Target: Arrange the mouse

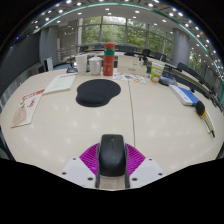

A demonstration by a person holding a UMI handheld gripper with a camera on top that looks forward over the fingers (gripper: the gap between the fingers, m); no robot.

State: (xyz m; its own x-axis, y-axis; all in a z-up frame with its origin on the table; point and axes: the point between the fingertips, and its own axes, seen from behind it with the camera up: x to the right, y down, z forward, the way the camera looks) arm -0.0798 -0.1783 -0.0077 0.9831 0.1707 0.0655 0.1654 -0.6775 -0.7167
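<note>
A black computer mouse sits between my two fingers, its sides against the purple pads. My gripper is shut on the mouse and holds it above the near part of the white table. A round black mouse pad lies on the table beyond the fingers, a little to the left of the mouse.
Papers and a booklet lie at the left. A red-topped container and cups stand at the far side. A yellow cup, a blue-white item and a pen lie at the right. Office chairs stand beyond.
</note>
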